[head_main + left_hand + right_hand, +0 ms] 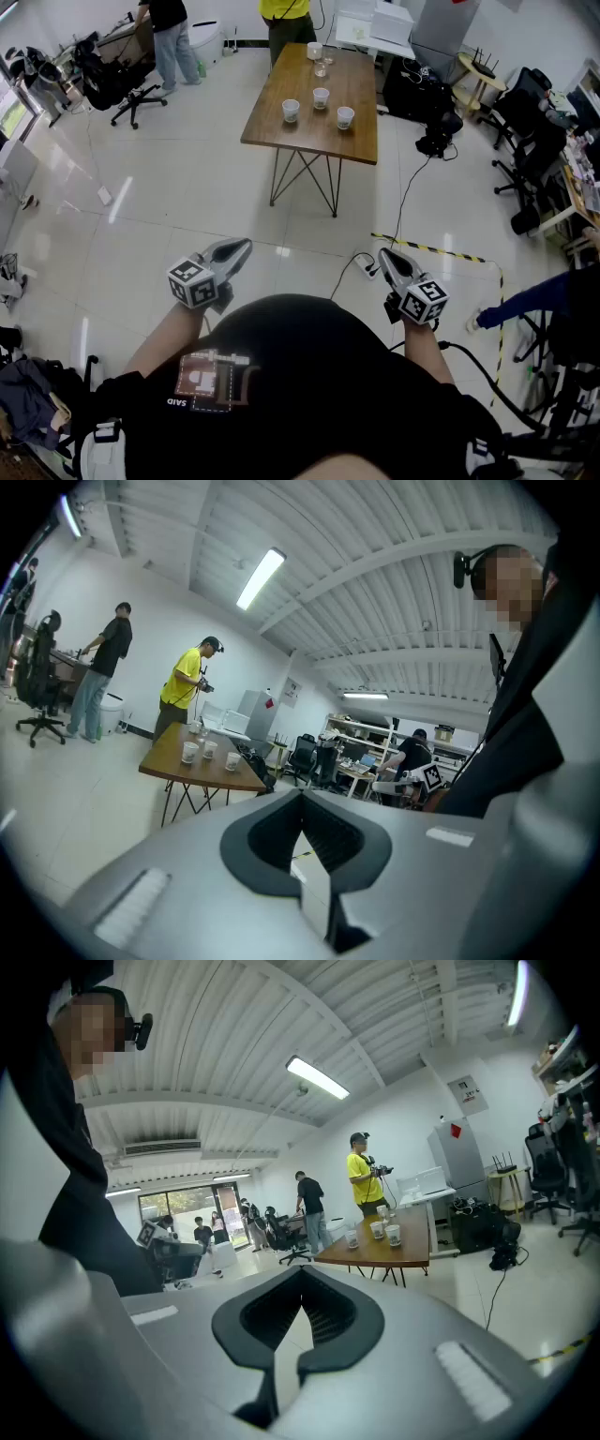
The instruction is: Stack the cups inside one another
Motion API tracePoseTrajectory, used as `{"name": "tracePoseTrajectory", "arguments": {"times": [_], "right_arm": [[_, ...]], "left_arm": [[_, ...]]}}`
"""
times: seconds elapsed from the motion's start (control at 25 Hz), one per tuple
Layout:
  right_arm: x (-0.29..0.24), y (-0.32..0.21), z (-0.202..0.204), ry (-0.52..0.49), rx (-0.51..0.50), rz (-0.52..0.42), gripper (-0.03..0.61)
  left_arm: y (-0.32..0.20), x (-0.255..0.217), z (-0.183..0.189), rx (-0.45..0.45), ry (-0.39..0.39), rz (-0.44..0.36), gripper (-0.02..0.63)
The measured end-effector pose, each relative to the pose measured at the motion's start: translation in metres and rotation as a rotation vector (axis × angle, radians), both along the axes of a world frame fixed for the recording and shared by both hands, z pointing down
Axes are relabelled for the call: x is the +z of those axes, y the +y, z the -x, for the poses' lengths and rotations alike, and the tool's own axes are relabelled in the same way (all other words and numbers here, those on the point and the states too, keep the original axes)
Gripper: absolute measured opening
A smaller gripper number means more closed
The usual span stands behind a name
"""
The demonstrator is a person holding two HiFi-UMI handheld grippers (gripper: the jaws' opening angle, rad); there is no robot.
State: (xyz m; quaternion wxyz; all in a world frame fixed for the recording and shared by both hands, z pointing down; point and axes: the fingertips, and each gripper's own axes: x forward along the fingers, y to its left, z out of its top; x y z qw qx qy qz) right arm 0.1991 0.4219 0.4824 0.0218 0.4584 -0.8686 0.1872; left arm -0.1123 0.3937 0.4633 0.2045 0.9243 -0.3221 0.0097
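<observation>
Three white paper cups (291,110) (321,97) (345,116) stand apart on a wooden table (281,131) far ahead across the floor. A glass and another cup (314,51) sit at its far end. Both grippers are held near my body, well short of the table. My left gripper (244,246) is shut and empty, and the left gripper view has the cups (210,750) far off at the left. My right gripper (383,253) is also shut with nothing in it. The cups (376,1230) are small and distant on the table (412,1251) in the right gripper view.
A person in yellow (286,14) stands at the table's far end, another (169,28) at the back left. Office chairs (131,89) (525,122) flank the room. A black bag (436,131) and cable lie right of the table. Yellow-black tape (441,248) marks the floor.
</observation>
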Motion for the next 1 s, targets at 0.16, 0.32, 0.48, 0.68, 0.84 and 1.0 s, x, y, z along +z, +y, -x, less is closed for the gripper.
{"name": "tracePoseTrajectory", "arguments": {"times": [0.16, 0.32, 0.48, 0.68, 0.84, 1.0], "right_arm": [[0.002, 0.007, -0.026, 0.011, 0.003, 0.003, 0.014], [0.002, 0.006, -0.045, 0.025, 0.015, 0.002, 0.014], [0.006, -0.003, -0.054, 0.021, 0.024, 0.016, 0.014], [0.01, -0.027, -0.042, 0.031, 0.021, 0.036, 0.014], [0.011, -0.062, -0.023, 0.051, 0.027, 0.025, 0.014], [-0.001, -0.112, 0.001, 0.059, 0.069, 0.019, 0.014]], "left_arm": [[0.008, 0.004, -0.023, 0.003, 0.001, 0.008, 0.002], [0.008, 0.005, -0.039, 0.015, 0.002, 0.02, 0.002], [-0.004, 0.012, -0.046, 0.022, -0.001, 0.03, 0.002], [-0.032, 0.018, -0.041, 0.032, 0.022, 0.052, 0.002], [-0.068, 0.033, -0.027, 0.063, 0.036, 0.057, 0.002], [-0.125, 0.031, -0.006, 0.107, 0.048, 0.055, 0.002]]}}
